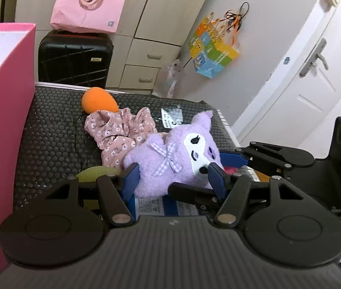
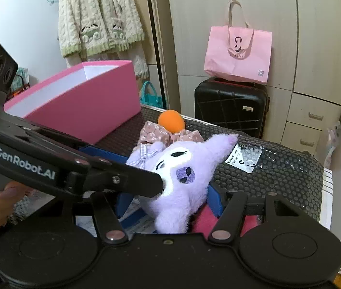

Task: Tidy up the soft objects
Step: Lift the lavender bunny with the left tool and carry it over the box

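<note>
A purple plush toy (image 1: 170, 159) with a white face and a gingham bow lies on the black bubble-wrap surface (image 1: 54, 130). My left gripper (image 1: 174, 180) has its blue pads on either side of the plush body, pressing the fur. My right gripper (image 2: 168, 200) has its blue pads around the plush's lower end (image 2: 177, 207), over a pink fuzzy item (image 2: 206, 221). Behind the plush lie a floral pink cloth (image 1: 117, 130) and an orange foam ball (image 1: 98, 100). A green soft piece (image 1: 93, 173) lies left of my left gripper.
A pink open box (image 2: 81, 101) stands at the left of the surface. A black suitcase (image 2: 230, 106) with a pink bag (image 2: 239, 55) on it stands behind, by the wardrobe. A white label (image 2: 242, 159) lies right of the plush. The surface's right edge drops off near the door.
</note>
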